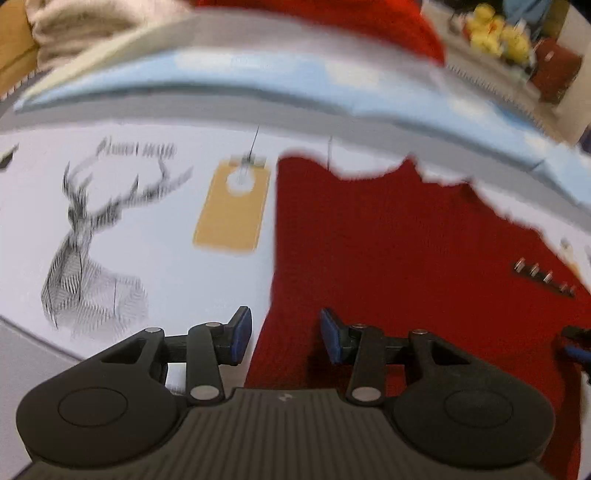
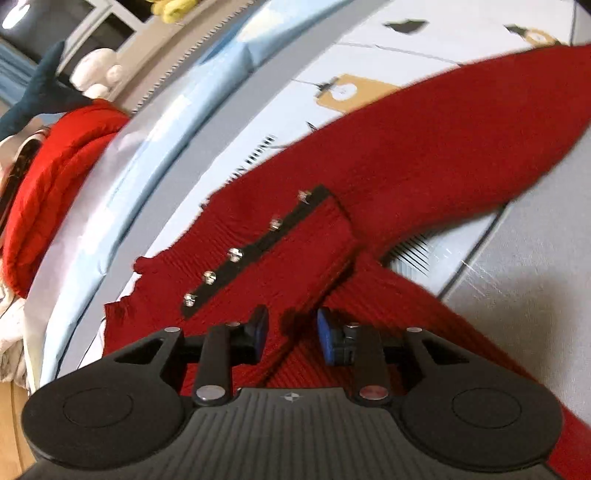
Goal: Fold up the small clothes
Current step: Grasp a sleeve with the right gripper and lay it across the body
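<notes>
nearest us in the left wrist view, our left gripper (image 1: 286, 334) fills the bottom of the frame with its jaws parted and nothing between the blue pads; it hovers over the left edge of the red knit sweater (image 1: 406, 251), one pad above the printed cloth, the other above the knit. in the right wrist view our right gripper (image 2: 290, 334) sits low at centre, its jaws apart as well, pads pressing on nothing, over the spot where a ribbed sleeve (image 2: 388, 314) crosses the sweater (image 2: 424, 147) body.

just beyond the right pads runs the black button placket (image 2: 255, 247) with its row of silver snaps, slanting toward the upper right. the sweater lies flat on a pale printed sheet (image 1: 155, 229), spread across the right half of the left view, its far hem ragged against the sheet. a deer print (image 1: 88, 236) and a tan tag print (image 1: 232, 206) sit left of it.

farther off, along the top, we see a light blue band (image 1: 258, 74), another red knit (image 2: 55, 177) heaped at the left of the right view, and yellow soft toys (image 1: 495, 33) at the upper right.

we judge a sleeve has been laid across the body and let go. next we would need a grip on the side edge under the left gripper, both layers pinched, to carry it over evenly.
</notes>
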